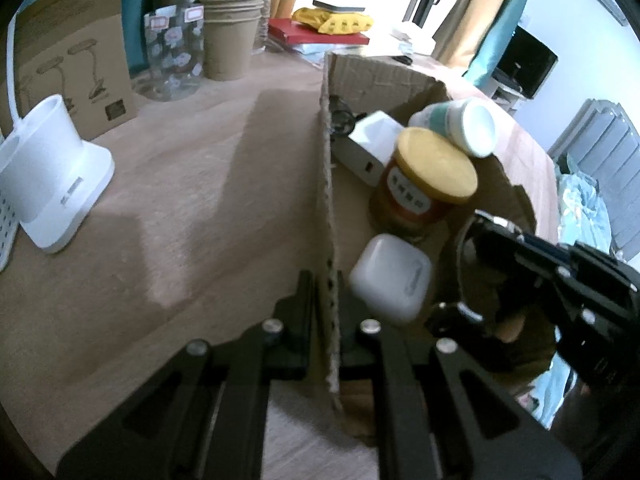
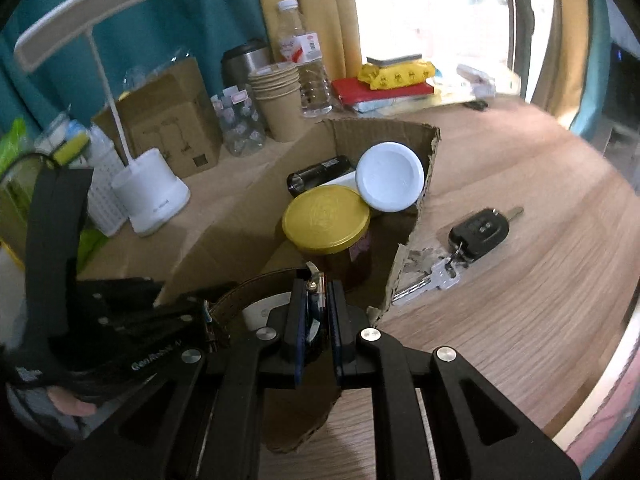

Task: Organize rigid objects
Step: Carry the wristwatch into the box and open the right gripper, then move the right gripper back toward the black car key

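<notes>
Cardboard box (image 2: 416, 216): torn corrugated edge; jar (image 2: 326, 218): round gold lid

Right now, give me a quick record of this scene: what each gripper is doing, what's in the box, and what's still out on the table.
left gripper: shut on the cardboard box wall
right gripper: shut on a watch with a brown strap, over the box
in the box: yellow-lidded jar, white-lidded container, black cylinder, white case
still on the table: car key with key bunch
</notes>
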`<state>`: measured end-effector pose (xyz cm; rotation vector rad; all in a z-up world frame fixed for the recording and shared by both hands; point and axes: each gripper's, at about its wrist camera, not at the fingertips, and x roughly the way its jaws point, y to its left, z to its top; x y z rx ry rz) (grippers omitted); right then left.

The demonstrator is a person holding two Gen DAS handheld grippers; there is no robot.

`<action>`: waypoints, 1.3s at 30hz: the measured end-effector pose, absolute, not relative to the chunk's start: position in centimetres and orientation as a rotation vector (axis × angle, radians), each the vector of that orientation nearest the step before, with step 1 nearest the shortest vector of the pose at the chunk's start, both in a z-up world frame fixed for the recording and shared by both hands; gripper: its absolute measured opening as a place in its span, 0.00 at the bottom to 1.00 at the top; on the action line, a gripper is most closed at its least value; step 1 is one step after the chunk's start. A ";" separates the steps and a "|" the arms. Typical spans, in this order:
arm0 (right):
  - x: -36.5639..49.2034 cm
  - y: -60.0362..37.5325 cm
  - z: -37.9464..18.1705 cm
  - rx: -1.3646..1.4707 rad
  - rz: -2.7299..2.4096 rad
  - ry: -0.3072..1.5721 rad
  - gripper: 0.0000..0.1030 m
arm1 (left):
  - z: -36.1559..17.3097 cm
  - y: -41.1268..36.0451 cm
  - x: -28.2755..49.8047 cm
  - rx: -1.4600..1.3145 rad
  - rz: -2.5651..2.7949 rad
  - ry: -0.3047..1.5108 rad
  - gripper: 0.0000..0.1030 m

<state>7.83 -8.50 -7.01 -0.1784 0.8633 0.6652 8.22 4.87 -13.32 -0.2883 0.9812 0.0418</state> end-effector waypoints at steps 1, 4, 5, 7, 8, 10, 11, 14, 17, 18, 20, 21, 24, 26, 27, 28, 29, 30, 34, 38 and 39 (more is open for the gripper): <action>7.8 -8.4 -7.1 -0.188 0.668 0.864 0.11 | -13.3 4.8 8.3 -0.285 0.041 0.984 0.08; 7.6 -8.2 -7.2 -0.218 0.661 0.846 0.12 | -13.3 4.7 8.4 -0.273 0.047 0.991 0.08; 7.6 -8.2 -7.2 -0.217 0.661 0.846 0.12 | -13.3 4.7 8.4 -0.273 0.047 0.994 0.08; 7.6 -8.2 -7.2 -0.218 0.663 0.845 0.12 | -13.3 4.7 8.4 -0.266 0.054 0.996 0.08; 7.6 -8.2 -7.3 -0.221 0.665 0.845 0.12 | -13.3 4.7 8.4 -0.263 0.055 0.997 0.08; 7.7 -8.2 -7.3 -0.215 0.670 0.843 0.12 | -13.3 4.7 8.4 -0.259 0.063 0.999 0.08; 7.7 -8.3 -7.3 -0.201 0.677 0.848 0.13 | -13.3 4.7 8.5 -0.255 0.065 1.001 0.08; 7.6 -8.2 -7.2 -0.193 0.686 0.849 0.16 | -13.3 4.6 8.5 -0.245 0.074 1.003 0.08; 7.4 -8.0 -7.1 -0.191 0.703 0.845 0.23 | -13.2 4.7 8.5 -0.243 0.079 1.007 0.08; 7.4 -7.9 -7.1 -0.192 0.709 0.845 0.26 | -13.3 4.7 8.5 -0.244 0.080 1.007 0.08; 7.2 -7.9 -7.0 -0.186 0.722 0.845 0.31 | -13.2 4.7 8.5 -0.239 0.081 1.008 0.08; 7.2 -7.9 -6.9 -0.181 0.725 0.844 0.32 | -13.2 4.7 8.5 -0.239 0.081 1.008 0.08; 7.0 -8.0 -6.5 -0.166 0.731 0.830 0.41 | -13.2 4.5 8.5 -0.233 0.082 1.010 0.08; 6.9 -8.3 -6.2 -0.151 0.730 0.817 0.47 | -13.2 4.6 8.4 -0.230 0.082 1.010 0.08; 6.9 -8.4 -6.1 -0.143 0.730 0.815 0.50 | -13.2 4.5 8.4 -0.228 0.082 1.010 0.09; 6.9 -8.6 -6.0 -0.136 0.730 0.813 0.52 | -13.2 4.6 8.4 -0.227 0.082 1.010 0.09; 7.0 -8.7 -5.8 -0.126 0.729 0.811 0.53 | -13.2 4.6 8.5 -0.227 0.082 1.010 0.09; 7.0 -8.8 -5.7 -0.120 0.727 0.808 0.54 | -13.2 4.6 8.4 -0.227 0.083 1.010 0.09; 7.1 -9.3 -5.2 -0.099 0.728 0.794 0.64 | -13.2 4.7 8.5 -0.233 0.082 1.007 0.09; 7.4 -10.0 -4.5 -0.081 0.720 0.780 0.65 | -13.3 4.7 8.5 -0.237 0.084 1.005 0.09; 7.5 -10.3 -4.4 -0.074 0.718 0.778 0.65 | -13.3 4.7 8.5 -0.237 0.085 1.004 0.09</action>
